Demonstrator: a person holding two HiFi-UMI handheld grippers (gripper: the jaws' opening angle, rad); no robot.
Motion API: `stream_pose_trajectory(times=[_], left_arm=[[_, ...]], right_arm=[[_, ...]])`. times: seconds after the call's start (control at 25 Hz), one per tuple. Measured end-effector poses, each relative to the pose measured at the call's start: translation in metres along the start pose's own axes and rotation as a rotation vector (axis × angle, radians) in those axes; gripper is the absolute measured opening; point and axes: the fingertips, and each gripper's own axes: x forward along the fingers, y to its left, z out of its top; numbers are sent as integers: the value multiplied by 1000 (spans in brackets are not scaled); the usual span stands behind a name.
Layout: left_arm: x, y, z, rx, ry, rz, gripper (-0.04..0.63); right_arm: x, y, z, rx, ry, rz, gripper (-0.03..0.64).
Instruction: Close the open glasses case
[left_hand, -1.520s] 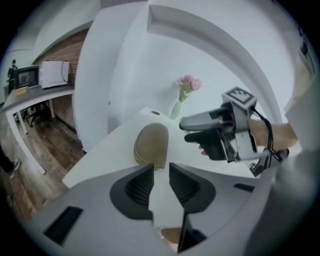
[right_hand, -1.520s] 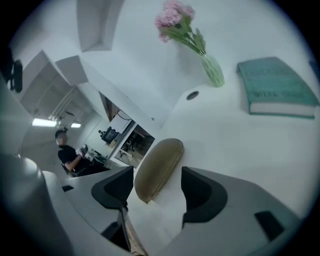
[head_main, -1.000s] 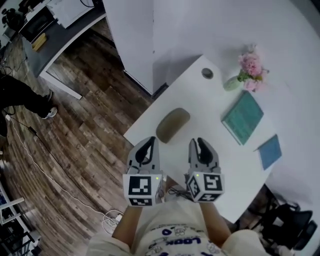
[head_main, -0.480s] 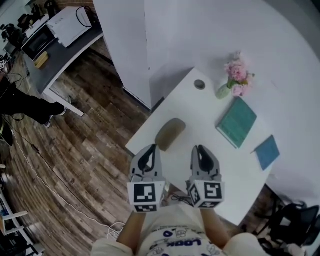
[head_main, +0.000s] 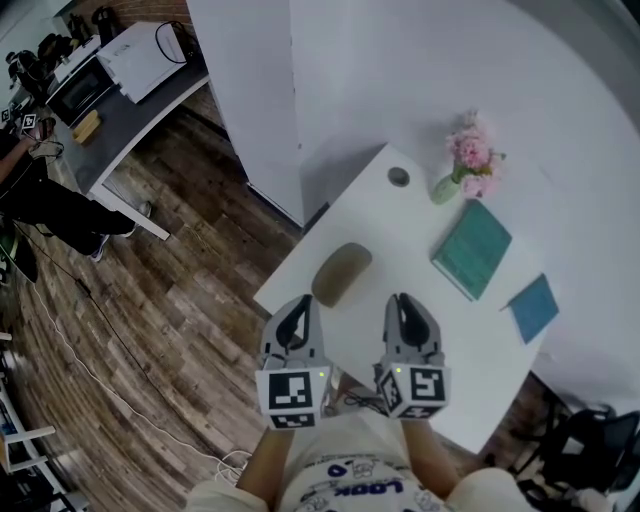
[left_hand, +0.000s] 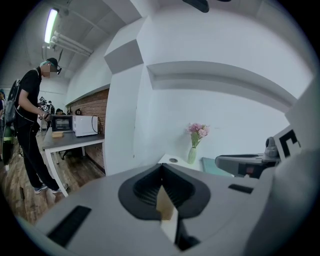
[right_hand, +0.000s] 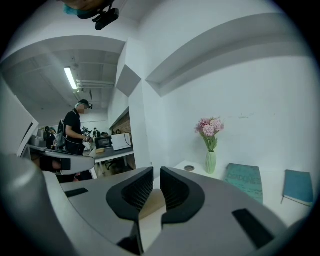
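The olive-brown glasses case (head_main: 340, 273) lies with its lid down near the left corner of the white table (head_main: 400, 235). Both grippers hover side by side above the table's near edge, pointing toward the case and short of it. My left gripper (head_main: 298, 306) is shut, its tips meeting with nothing between them (left_hand: 162, 167). My right gripper (head_main: 400, 303) keeps a narrow slit between its ribbed pads (right_hand: 156, 172), and nothing is held in it. Neither gripper touches the case.
Behind the case are a round cable hole (head_main: 398, 177), a green vase of pink flowers (head_main: 455, 172), a teal book (head_main: 472, 248) and a blue notebook (head_main: 532, 307). A white pillar (head_main: 250, 90) stands left of the table. A person (left_hand: 27, 130) stands by a far counter with a microwave (left_hand: 86, 126).
Both grippers have lifted slightly and drawn back a little from the case. The right jaws have narrowed. The case has stayed where it was.
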Motion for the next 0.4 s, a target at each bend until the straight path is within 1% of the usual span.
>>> stream_pose_trajectory(times=[0.4], left_arm=[[1, -3, 0, 8, -4, -6, 3]], right_arm=[[3, 3, 0, 22, 3, 3, 43]])
